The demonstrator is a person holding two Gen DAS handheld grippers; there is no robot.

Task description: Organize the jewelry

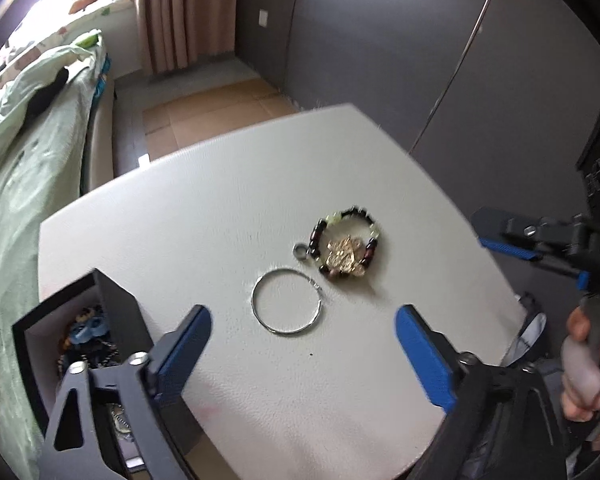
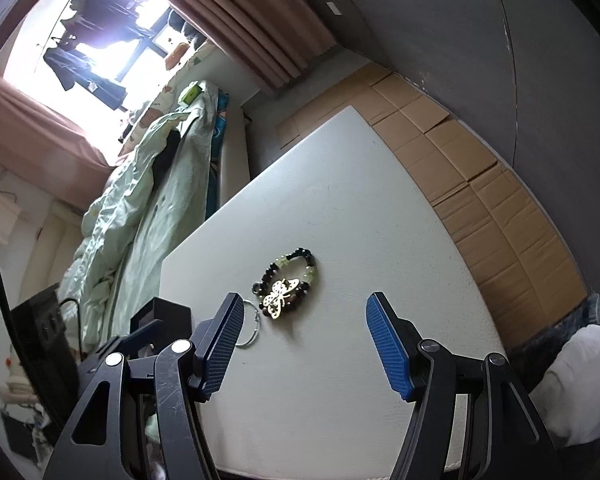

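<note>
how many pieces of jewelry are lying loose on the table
4: silver bangle nearest, small ring behind it, beaded bracelet beside that, gold butterfly piece on it. The open box holds more.

walls: dark grey panels [image 1: 380, 32], far and right | window [image 2: 112, 36]: far left, bright daylight, clothes hanging outside | curtain [image 1: 180, 12]: pink, pleated | bed [image 1: 24, 160]: left, pale green quilt | floor: flattened cardboard [image 2: 480, 184] | table [image 1: 180, 208]: white, near

Jewelry box [image 1: 80, 320] contents partly hidden, indistinct
</note>
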